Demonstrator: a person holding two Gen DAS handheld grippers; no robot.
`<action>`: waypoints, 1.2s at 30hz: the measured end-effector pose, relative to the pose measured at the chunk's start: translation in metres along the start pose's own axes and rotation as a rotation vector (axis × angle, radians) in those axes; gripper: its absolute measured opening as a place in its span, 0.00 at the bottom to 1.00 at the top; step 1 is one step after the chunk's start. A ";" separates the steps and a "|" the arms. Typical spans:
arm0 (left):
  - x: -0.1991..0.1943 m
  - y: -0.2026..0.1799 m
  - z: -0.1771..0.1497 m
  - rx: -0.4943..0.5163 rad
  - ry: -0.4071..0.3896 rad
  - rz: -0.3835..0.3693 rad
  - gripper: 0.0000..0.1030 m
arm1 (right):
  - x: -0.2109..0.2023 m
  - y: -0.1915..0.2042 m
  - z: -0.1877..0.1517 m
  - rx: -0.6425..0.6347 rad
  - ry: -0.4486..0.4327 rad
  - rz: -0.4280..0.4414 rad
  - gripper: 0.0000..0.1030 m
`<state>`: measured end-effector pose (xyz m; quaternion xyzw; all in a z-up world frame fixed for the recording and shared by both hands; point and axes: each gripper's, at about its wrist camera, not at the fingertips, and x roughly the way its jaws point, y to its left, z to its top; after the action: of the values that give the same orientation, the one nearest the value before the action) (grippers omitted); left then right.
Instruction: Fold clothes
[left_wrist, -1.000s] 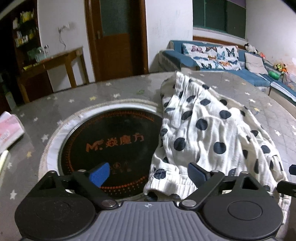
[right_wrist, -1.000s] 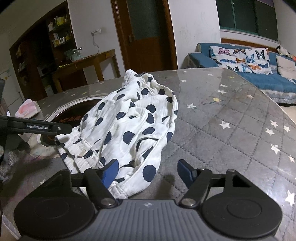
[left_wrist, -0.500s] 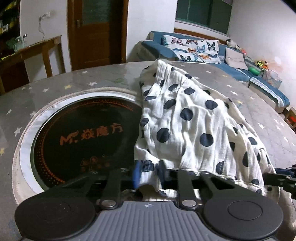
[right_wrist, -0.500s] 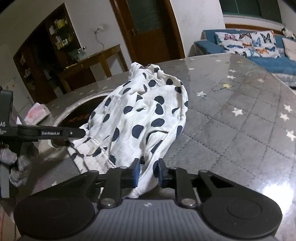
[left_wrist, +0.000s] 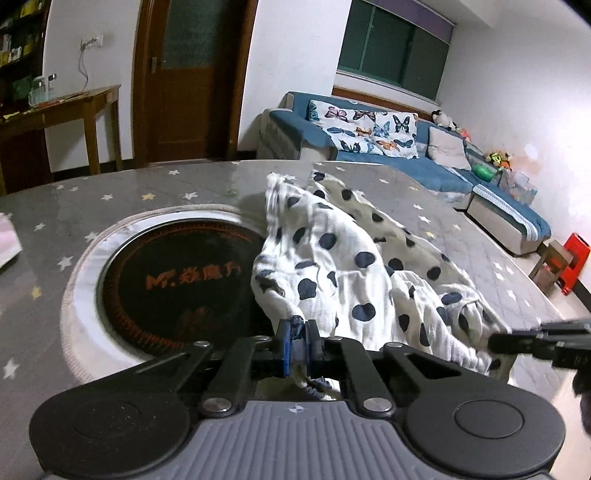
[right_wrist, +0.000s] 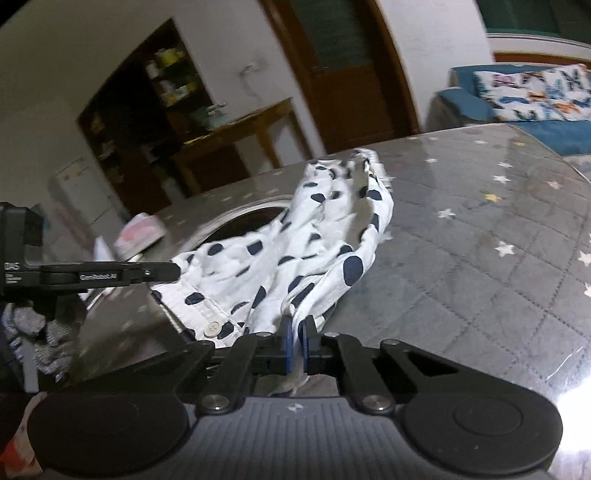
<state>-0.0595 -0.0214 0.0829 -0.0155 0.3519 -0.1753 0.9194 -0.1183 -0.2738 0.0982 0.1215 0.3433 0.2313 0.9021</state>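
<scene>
A round grey star-printed desk (left_wrist: 110, 192) stands before a blue sofa (left_wrist: 424, 166). From the left wrist, the left tool (left_wrist: 297, 341) is clamped on the hem of the white polka-dot garment (left_wrist: 332, 258), just right of the black inset hotplate (left_wrist: 177, 280). From the right wrist, the right tool (right_wrist: 295, 345) pinches the garment's (right_wrist: 295, 243) near edge, right of the hotplate (right_wrist: 243, 221); the left tool (right_wrist: 173, 271) grips its waistband.

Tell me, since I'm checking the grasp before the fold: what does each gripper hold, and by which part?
Both are shut on the polka-dot garment: the left gripper pinches its near left edge, the right gripper its near right edge, right of the buttoned band.
</scene>
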 end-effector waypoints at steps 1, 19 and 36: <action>-0.007 0.000 -0.005 0.001 0.009 -0.005 0.08 | -0.005 0.003 -0.002 -0.015 0.015 0.015 0.04; -0.041 -0.009 -0.013 0.141 -0.012 -0.007 0.37 | 0.008 0.015 0.061 -0.262 0.031 -0.048 0.27; 0.039 0.004 -0.027 0.071 0.139 -0.069 0.36 | 0.196 -0.034 0.180 -0.207 0.062 -0.168 0.35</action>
<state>-0.0486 -0.0282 0.0372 0.0173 0.4074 -0.2201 0.8862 0.1437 -0.2162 0.1075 -0.0085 0.3544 0.1929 0.9149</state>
